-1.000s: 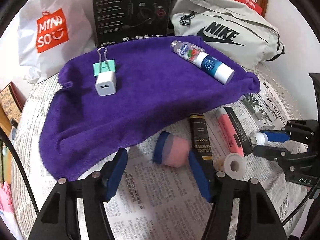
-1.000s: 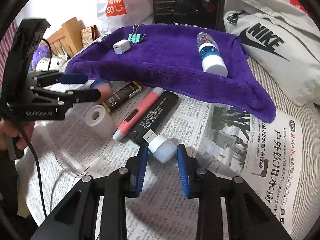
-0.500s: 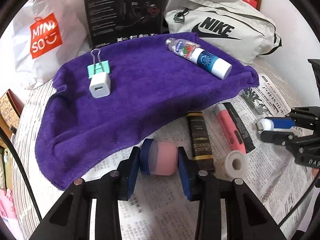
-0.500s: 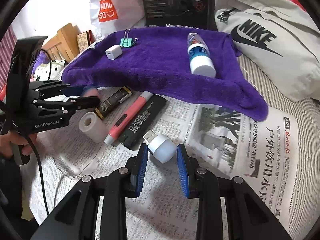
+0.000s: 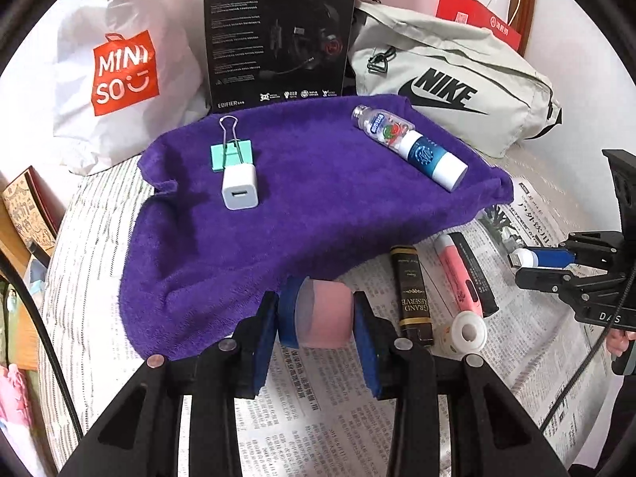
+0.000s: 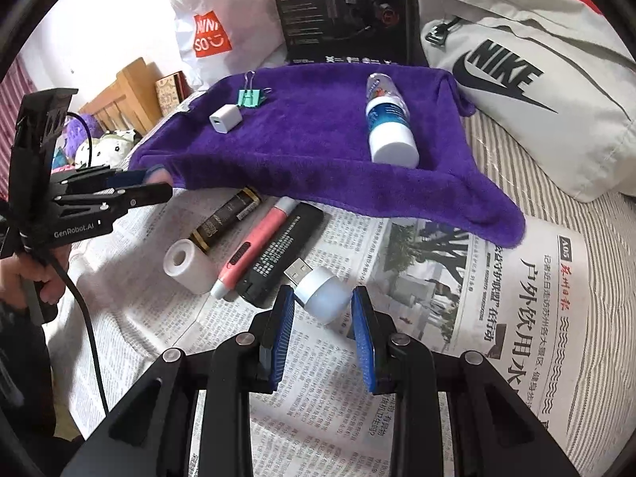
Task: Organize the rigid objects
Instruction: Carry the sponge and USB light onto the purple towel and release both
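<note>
Left gripper [image 5: 316, 320] closed onto pink roll [image 5: 324, 316], lifted; right gripper [image 6: 322, 320] clamps USB light [image 6: 324, 294].

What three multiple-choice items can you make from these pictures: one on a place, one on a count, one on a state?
1. Where does the white charger cube lie?
A. on the newspaper
B. on the purple towel
C. inside the grey bag

2. How many things lie on the purple towel?
A. one
B. three
C. five

3. What does the right gripper hold?
A. nothing
B. the pink pen
C. the small USB lamp

Key:
1 B: the cube rests on the towel just below the green binder clip.
2 B: the clip, the cube and the bottle are there.
3 C: both blue pads press the lamp's white dome.
</note>
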